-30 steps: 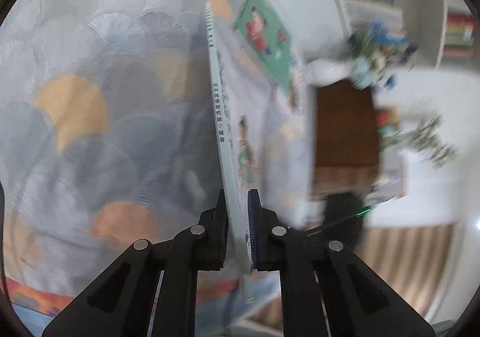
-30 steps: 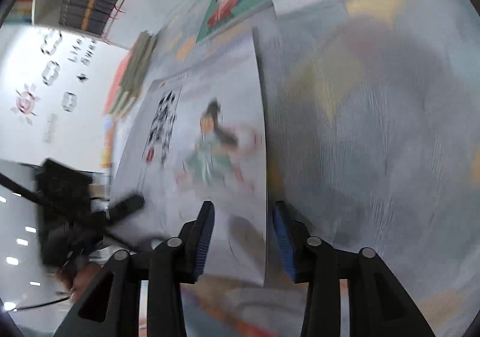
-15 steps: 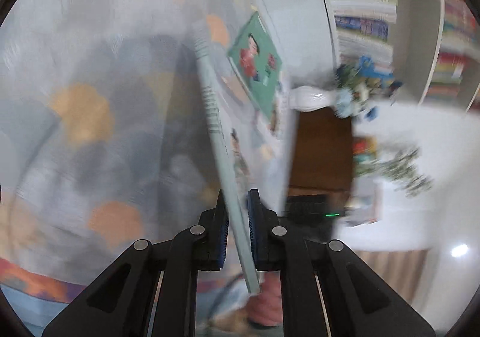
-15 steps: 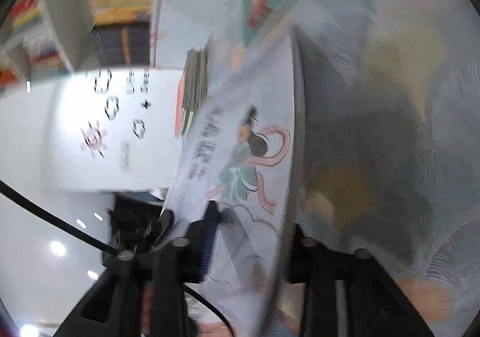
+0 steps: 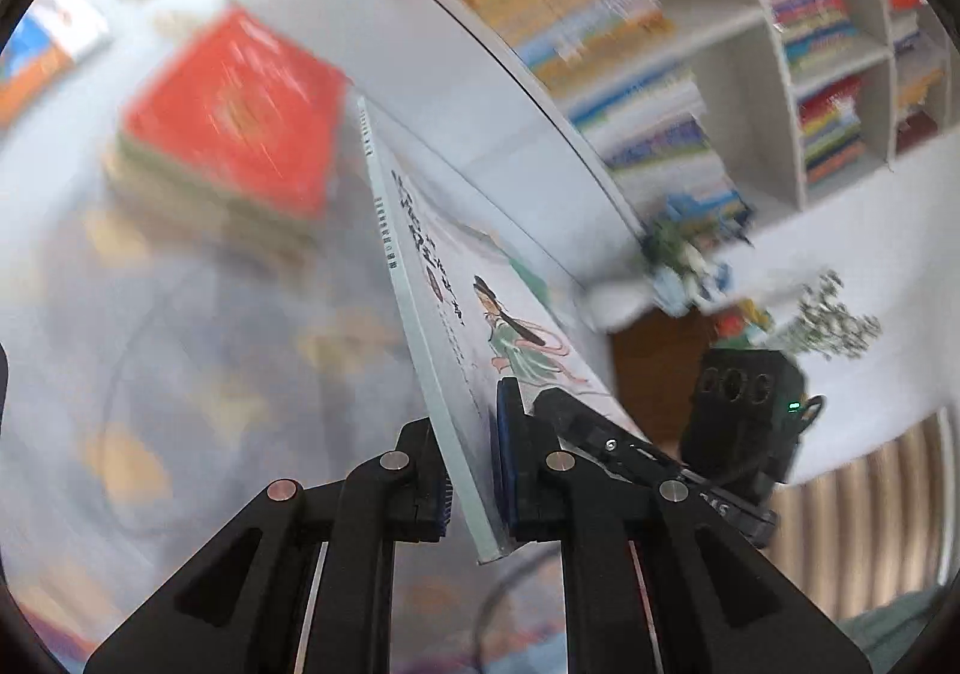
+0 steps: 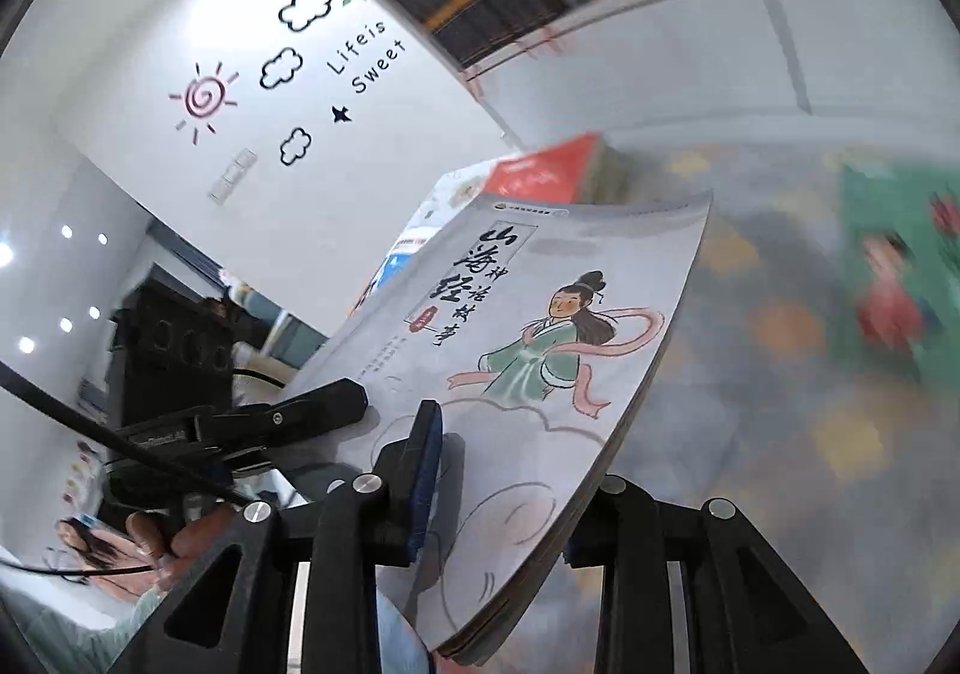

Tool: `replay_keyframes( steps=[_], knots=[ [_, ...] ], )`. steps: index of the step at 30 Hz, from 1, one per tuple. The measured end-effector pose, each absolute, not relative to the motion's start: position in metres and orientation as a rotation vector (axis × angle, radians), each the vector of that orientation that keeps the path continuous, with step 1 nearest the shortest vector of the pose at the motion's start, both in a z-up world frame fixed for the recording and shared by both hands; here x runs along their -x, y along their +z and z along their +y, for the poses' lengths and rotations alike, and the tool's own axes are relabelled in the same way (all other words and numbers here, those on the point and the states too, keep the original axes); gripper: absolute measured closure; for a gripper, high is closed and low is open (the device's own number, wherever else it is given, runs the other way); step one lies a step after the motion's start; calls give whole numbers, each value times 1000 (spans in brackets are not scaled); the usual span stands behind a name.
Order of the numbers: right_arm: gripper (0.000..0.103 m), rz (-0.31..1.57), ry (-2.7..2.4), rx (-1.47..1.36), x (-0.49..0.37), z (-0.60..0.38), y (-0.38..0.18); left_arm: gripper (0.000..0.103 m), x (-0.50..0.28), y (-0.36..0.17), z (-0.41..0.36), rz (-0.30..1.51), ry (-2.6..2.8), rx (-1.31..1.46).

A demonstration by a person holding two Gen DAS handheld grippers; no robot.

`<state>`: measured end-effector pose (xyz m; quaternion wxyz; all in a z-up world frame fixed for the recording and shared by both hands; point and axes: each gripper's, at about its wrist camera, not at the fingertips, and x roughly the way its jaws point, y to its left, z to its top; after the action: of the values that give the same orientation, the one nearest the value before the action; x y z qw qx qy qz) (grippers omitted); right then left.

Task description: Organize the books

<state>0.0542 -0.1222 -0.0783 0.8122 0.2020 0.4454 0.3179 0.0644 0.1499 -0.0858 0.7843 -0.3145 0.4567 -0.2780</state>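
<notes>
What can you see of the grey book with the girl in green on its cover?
The grey book is a thin paperback. Its pale cover shows black brush characters and a girl in a green robe with a pink ribbon. It is lifted off the patterned cloth and tilted. The left gripper pinches its spine edge, and the right gripper clamps the opposite, page edge.

Blurred beyond reading: the red-topped stack of books [image 5: 231,134] toward 10 o'clock in the left wrist view, spines a greenish smear. Same for the shelf books [image 5: 606,44] at 1 o'clock and the patterned cloth [image 5: 180,362] at 9. In the right wrist view, smeared at 3 o'clock, a green book [image 6: 894,278], title unreadable. Hidden behind the grey picture book [image 6: 540,350]: the pad of the right-hand finger [image 6: 624,512] of the right gripper [image 6: 510,494]. Cut by the rim at 8 o'clock, a hand [image 6: 174,542].
</notes>
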Motion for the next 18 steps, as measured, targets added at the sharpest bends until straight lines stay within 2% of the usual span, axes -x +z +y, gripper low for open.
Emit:
replay_keyframes(
  steps=[4,10,16,18],
  knots=[
    [72,984,620,-382,-132,-54,-96,92,-143,-109,191,1028,-514,594],
    [72,1105,479,-390,-216,-4,-133,89,-221,-143,231,1097,-401,518],
    [72,1215,335,-379,-241,7,-154,90,-239,-156,259,1139,-238,401],
    [72,1184,334,-379,-235,6,-154,90,-225,-159,264,1133,-239,402]
  ],
)
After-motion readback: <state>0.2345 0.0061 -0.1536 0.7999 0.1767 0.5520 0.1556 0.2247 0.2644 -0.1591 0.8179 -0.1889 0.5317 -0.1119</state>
